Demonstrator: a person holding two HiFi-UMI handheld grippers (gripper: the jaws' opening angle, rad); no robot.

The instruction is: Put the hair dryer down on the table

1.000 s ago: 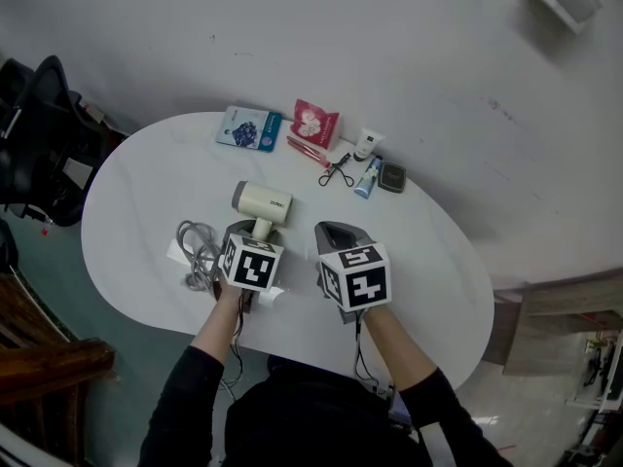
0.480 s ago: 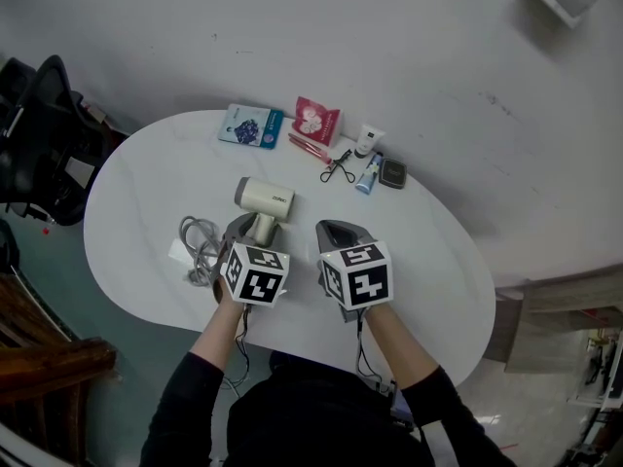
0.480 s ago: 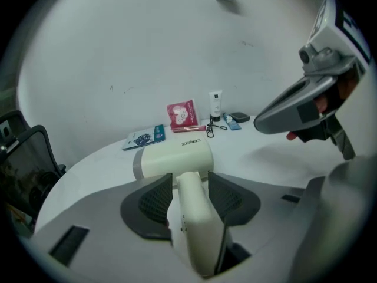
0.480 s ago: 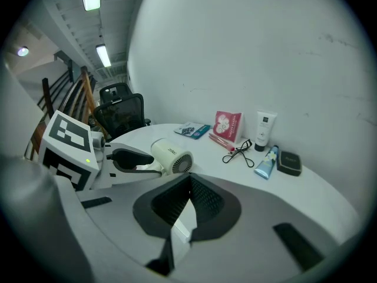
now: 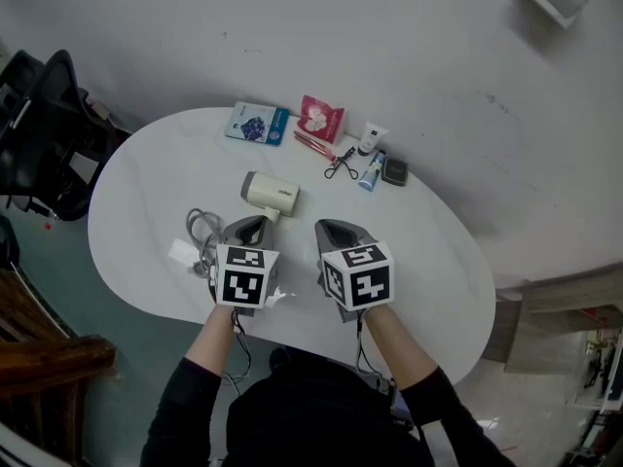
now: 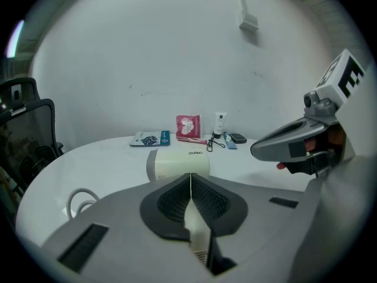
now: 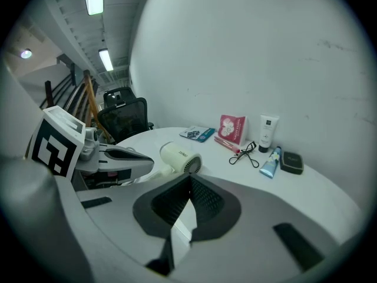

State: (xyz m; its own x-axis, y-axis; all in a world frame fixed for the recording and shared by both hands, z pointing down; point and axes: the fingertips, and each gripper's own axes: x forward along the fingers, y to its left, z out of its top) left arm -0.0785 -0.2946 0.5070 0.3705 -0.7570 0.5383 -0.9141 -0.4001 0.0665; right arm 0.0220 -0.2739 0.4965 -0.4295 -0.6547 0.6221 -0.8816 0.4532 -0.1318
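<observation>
The cream hair dryer (image 5: pixel 271 193) lies on its side on the white oval table (image 5: pixel 146 173), its handle pointing towards me; it also shows in the left gripper view (image 6: pixel 177 163) and the right gripper view (image 7: pixel 179 157). Its grey cable (image 5: pixel 200 236) lies coiled to the left. My left gripper (image 5: pixel 249 228) hovers just short of the handle, free of it. Its jaws (image 6: pixel 190 187) have just been closing and now meet with nothing between them. My right gripper (image 5: pixel 336 230) hangs beside it to the right, shut and empty (image 7: pixel 189 184).
Along the table's far edge lie a blue packet (image 5: pixel 257 125), a red packet (image 5: pixel 321 118), a white tube (image 5: pixel 370 139), an eyelash curler (image 5: pixel 341 166), a blue tube (image 5: pixel 370 173) and a dark compact (image 5: pixel 393 171). A black chair (image 5: pixel 39 134) stands at the left.
My left gripper has drawn back from the dryer's handle towards me and risen, and its jaws have closed. The dryer stays lying on the table. The right gripper has held still.
</observation>
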